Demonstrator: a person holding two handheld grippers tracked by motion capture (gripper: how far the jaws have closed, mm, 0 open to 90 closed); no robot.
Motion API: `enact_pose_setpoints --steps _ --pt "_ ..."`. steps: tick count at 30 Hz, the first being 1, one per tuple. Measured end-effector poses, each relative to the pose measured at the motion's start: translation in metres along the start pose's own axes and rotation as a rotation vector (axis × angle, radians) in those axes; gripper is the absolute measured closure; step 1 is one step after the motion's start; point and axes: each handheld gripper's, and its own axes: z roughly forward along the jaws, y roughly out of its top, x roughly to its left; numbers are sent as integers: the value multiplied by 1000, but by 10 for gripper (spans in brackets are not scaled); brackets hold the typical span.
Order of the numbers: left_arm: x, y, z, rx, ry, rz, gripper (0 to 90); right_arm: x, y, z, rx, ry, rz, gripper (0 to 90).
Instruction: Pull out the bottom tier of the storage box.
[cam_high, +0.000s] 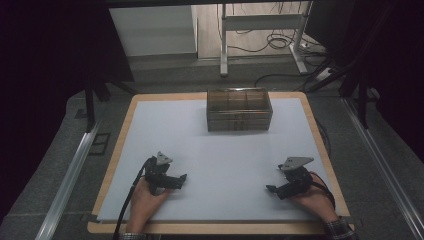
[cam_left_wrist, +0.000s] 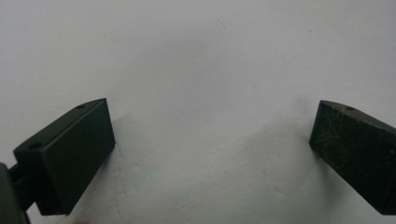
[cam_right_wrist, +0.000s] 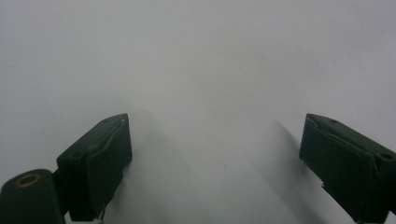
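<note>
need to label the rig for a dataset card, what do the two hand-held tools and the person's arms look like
Both are black. The left tool and right tool each carry a grey three-cornered plate on top and two blocky, flat-faced black jaws. A black cable trails from the left one. The right wrist wears a dark checked cuff.

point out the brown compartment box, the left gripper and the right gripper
brown compartment box (cam_high: 239, 120): high view, on its front wall
left gripper (cam_high: 183, 177): high view, midway between its open jaw tips
right gripper (cam_high: 270, 189): high view, midway between its open jaw tips
</note>
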Motion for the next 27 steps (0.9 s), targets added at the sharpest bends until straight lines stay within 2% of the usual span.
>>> enact_pose_setpoints --steps 20,27 --pt "0 0 0 0 0 0 0 -3 17 -3 12 -27 -46 163" --pt "0 0 0 1 0 0 0 -4 24 1 4 -59 -71 220"
